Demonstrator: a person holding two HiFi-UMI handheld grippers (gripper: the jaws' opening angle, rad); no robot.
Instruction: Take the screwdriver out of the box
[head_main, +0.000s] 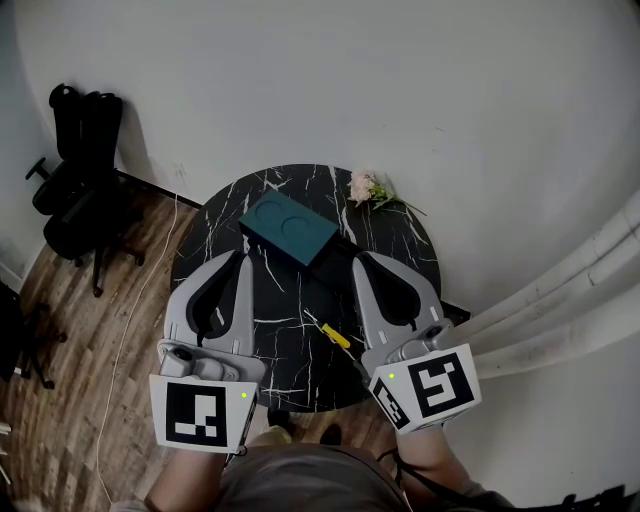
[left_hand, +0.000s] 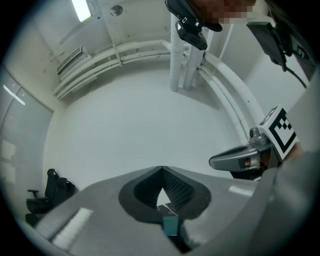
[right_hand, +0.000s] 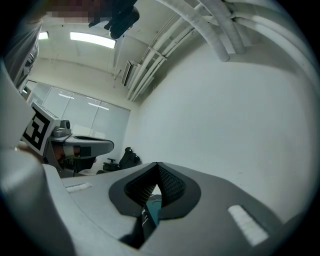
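Head view: teal box (head_main: 288, 228) lies flat on the round black marble table (head_main: 270, 330), toward its far side; all positions below are taken from the box.

Screwdriver (head_main: 336, 336), yellow handle: out of the box, lying on the table on the box's near side, toward the person, well apart from it; just beside the right gripper's body.

Left gripper (head_main: 240, 258): tips near the box's near-left edge; own view shows the jaw tips meeting, nothing between them, a sliver of teal through the gap.

Right gripper (head_main: 358, 258): tips near the box's near-right corner; jaw tips likewise closed together, gripping nothing.

Small bunch of flowers (head_main: 368, 188): beyond the box to its right, at the table's edge; black office chair (head_main: 80, 190): well to the box's left, on the wood floor.
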